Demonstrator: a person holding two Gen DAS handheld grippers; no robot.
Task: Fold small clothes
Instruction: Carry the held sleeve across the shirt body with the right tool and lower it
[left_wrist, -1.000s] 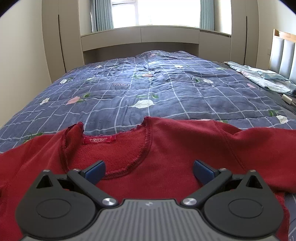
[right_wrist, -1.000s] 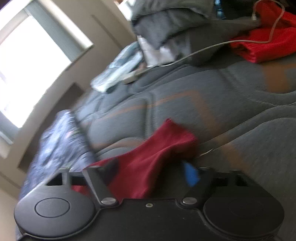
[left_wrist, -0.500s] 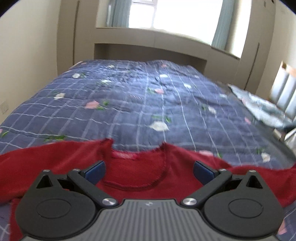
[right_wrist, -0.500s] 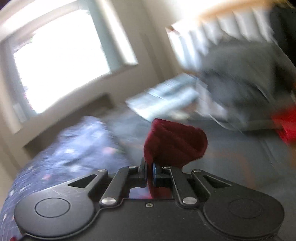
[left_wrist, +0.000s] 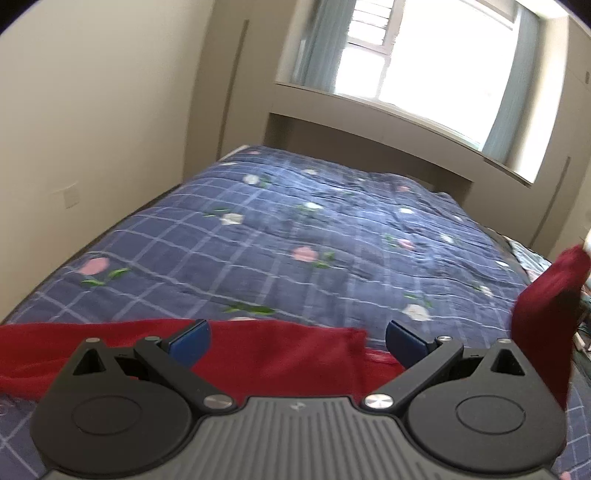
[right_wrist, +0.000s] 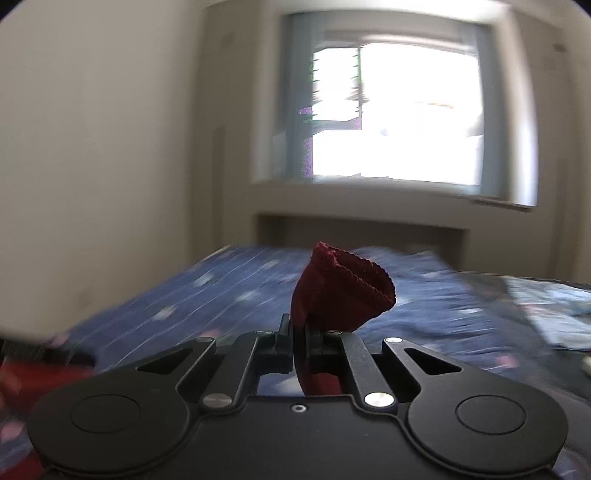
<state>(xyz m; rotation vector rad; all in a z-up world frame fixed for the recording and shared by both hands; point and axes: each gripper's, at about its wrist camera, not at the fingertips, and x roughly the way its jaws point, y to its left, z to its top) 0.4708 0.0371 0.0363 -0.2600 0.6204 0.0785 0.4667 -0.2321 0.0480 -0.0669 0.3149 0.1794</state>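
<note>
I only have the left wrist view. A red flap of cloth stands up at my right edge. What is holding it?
Observer: The right gripper is shut on it; its fingers pinch the red sleeve just below the cuff.
Operator: Is the cuff crushed flat?
Observer: No, the cuff opening gapes above the fingers, with its stitched rim showing.
Operator: My left gripper is open over the red sweater. What is under the right one?
Observer: The blue checked quilt, with more red cloth low at the left edge of that view, blurred.
</note>
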